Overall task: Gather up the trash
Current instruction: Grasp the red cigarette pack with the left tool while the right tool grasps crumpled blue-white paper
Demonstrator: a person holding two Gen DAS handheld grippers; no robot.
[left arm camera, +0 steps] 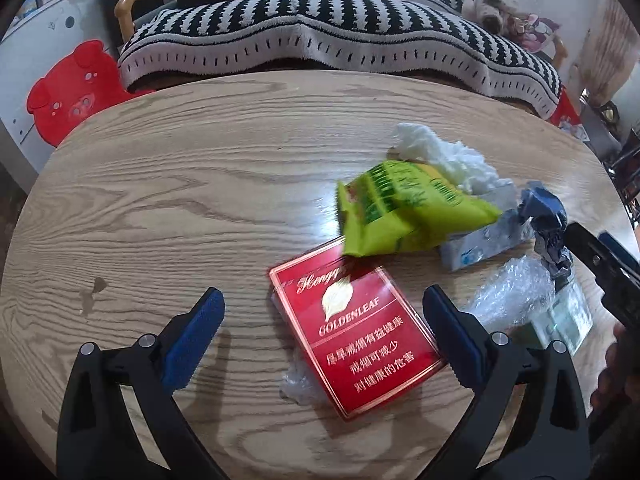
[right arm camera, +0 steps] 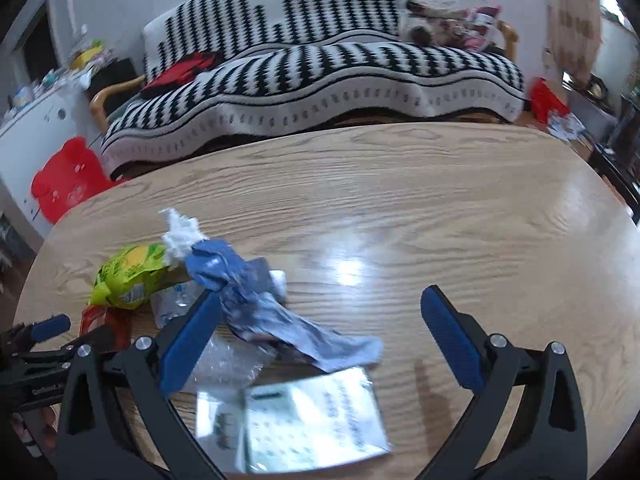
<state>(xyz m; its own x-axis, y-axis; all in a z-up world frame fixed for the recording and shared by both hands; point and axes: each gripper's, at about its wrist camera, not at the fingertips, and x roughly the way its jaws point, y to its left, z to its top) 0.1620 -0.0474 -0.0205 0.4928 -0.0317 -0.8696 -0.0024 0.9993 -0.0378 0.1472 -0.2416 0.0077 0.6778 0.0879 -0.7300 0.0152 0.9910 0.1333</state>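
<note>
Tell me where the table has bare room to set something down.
Bare wood table lies right of the blue crumpled paper, toward the sofa edge, and left of the red cigarette box. It is crowded around the green wrapper and white tissue.

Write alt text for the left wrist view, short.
The open left tool hovers over a red cigarette pack on a wooden table, empty. Behind the pack lie a green wrapper, white tissue, crumpled blue paper and clear plastic; a striped sofa stands beyond.
</note>
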